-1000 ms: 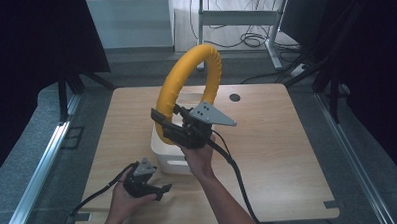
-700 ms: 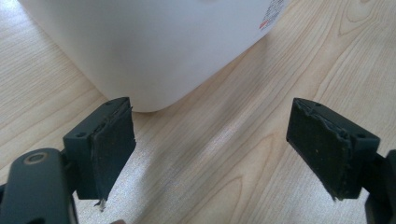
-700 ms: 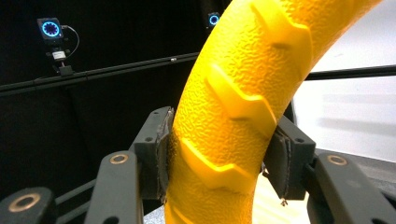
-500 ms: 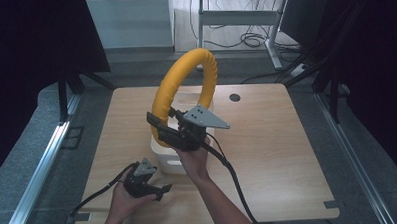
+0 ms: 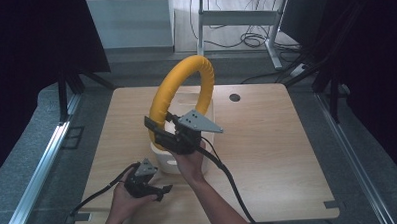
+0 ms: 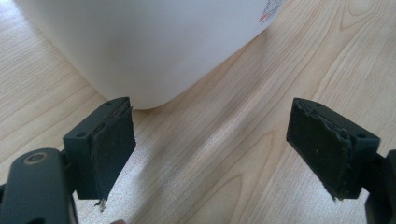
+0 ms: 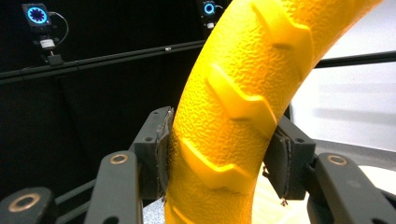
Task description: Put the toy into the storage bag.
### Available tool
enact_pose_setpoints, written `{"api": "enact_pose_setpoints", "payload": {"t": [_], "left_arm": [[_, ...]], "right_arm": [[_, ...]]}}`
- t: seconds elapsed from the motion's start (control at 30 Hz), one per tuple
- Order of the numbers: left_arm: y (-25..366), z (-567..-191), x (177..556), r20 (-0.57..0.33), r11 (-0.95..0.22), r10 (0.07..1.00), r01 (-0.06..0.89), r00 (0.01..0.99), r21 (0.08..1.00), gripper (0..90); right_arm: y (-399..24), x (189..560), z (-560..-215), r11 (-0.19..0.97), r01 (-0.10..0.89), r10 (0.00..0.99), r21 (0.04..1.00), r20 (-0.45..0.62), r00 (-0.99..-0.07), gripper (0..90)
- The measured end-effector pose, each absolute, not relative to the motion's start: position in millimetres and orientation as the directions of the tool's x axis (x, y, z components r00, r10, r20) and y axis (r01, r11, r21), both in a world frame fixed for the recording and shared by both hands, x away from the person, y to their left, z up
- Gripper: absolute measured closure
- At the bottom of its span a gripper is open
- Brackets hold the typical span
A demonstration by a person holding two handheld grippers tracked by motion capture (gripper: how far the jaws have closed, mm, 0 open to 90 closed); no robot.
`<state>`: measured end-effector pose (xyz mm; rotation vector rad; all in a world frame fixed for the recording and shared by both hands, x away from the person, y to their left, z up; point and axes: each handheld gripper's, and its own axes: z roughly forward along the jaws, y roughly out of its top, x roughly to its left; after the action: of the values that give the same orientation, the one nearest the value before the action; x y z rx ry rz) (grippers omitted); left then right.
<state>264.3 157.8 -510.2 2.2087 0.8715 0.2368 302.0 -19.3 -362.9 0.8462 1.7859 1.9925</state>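
- The right gripper (image 5: 163, 135) has its jaws clamped on the lower left end of a yellow ring (image 5: 183, 95), which stands upright above the table (image 5: 268, 154).
- In the right gripper view both pads press the ring's (image 7: 243, 98) ridged sides, with no gap at either side.
- The ring rises over a white box (image 5: 164, 160) that sits near the table's middle, slightly toward the near left.
- The left gripper (image 5: 150, 187) lies low, near the table's front edge, just beside the box's near corner.
- In the left gripper view its jaws stand wide apart with nothing between them; the box's rounded corner (image 6: 154, 46) lies just ahead, apart from the pads.
- The right half of the table is bare wood out to its edge, and a broad strip is bare at the far edge too, save a small dark hole (image 5: 234, 97).
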Motion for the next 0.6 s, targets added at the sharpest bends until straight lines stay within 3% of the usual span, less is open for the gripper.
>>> {"api": "enact_pose_setpoints", "payload": {"t": [0.6], "left_arm": [[157.5,-511.1,264.8,-0.086,-0.506,0.65,0.514,0.755,0.693,15.5]], "right_arm": [[-20.5,310.1,-382.1,-0.17,0.199,0.611,0.965,0.262,-0.747,47.5]]}}
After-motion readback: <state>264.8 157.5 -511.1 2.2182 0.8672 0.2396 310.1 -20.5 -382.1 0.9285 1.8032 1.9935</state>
